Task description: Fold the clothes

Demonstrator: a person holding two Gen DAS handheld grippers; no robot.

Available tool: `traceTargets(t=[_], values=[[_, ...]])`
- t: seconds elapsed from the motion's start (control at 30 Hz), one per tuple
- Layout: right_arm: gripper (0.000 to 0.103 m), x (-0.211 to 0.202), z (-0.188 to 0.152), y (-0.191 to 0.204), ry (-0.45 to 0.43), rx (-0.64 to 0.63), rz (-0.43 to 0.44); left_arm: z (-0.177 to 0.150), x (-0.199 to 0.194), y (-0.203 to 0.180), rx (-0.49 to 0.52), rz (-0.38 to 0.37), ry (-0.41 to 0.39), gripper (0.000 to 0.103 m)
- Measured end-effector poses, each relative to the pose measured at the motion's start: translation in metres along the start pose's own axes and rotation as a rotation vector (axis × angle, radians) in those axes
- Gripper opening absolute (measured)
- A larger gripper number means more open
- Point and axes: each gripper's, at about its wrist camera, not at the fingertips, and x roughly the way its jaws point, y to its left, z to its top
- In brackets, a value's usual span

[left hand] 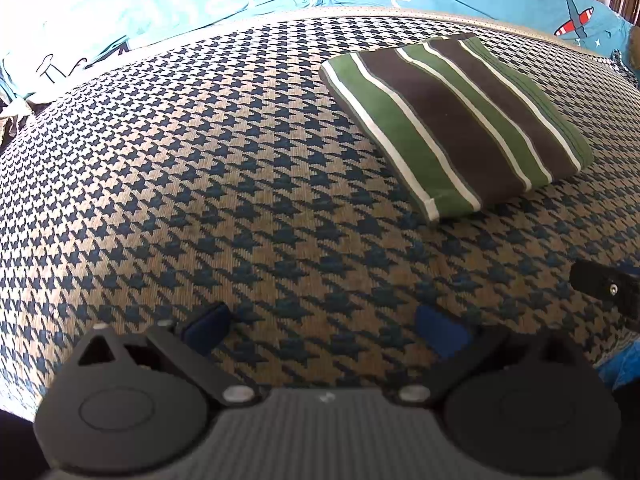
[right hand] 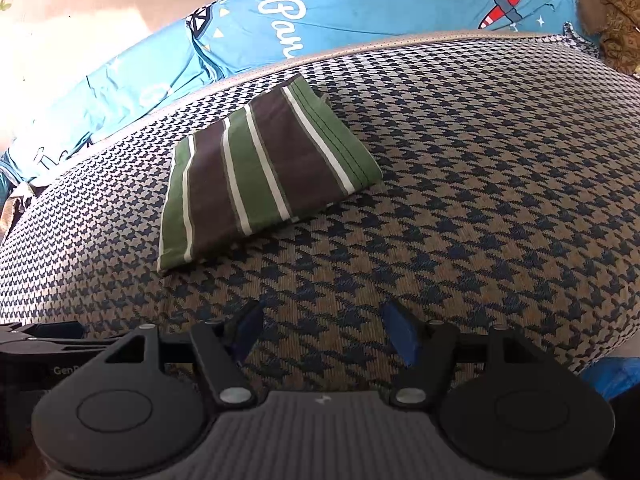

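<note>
The green, brown and white striped folded cloth [left hand: 452, 120] is lying flat as a compact rectangle on the navy-and-tan houndstooth woven cover [left hand: 240, 200], nearer the cover's far edge than its near one. It is looking soft, light and limp, likely to sag and slide open if lifted by a single layer, so a hold would best be pinching all layers together at a corner or along the thick folded edge facing the cameras. The fold is appearing complete, judging from its tidy shape. Beyond the striped cloth, a pale piped border is running along the cover's far edge, and behind that a bright blue printed sheet with aeroplane motifs [right hand: 360, 12] is bunching up. On every other side of the cloth, bare houndstooth is leaving wide room for moving. The left tool [left hand: 324, 328] is hovering well short of the cloth, its blue pads spread and gripping nothing; the right tool [right hand: 324, 332] is likewise standing spread and empty, apart from the cloth.
</note>
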Motion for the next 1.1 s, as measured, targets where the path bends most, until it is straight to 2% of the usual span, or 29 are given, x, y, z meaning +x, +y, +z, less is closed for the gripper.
traceTargets(t=[0.23,0.53,0.87,1.1], values=[[0.067,0.001,0.0,0.0,0.01,0.044,0.036,0.015,-0.001,0.004,-0.013,-0.047,-0.003,0.103],[0.067,0.007,0.021,0.001,0.023,-0.027,0.066,0.037,-0.002,0.007,0.025,-0.085,-0.013,0.103],[0.067,0.019,0.046,-0.021,0.069,0.043,0.152,0.072,0.006,0.016,0.068,-0.156,-0.011,0.103],[0.067,0.018,0.053,-0.048,0.097,0.091,0.172,0.089,0.014,0.015,0.109,-0.146,-0.03,0.103]])
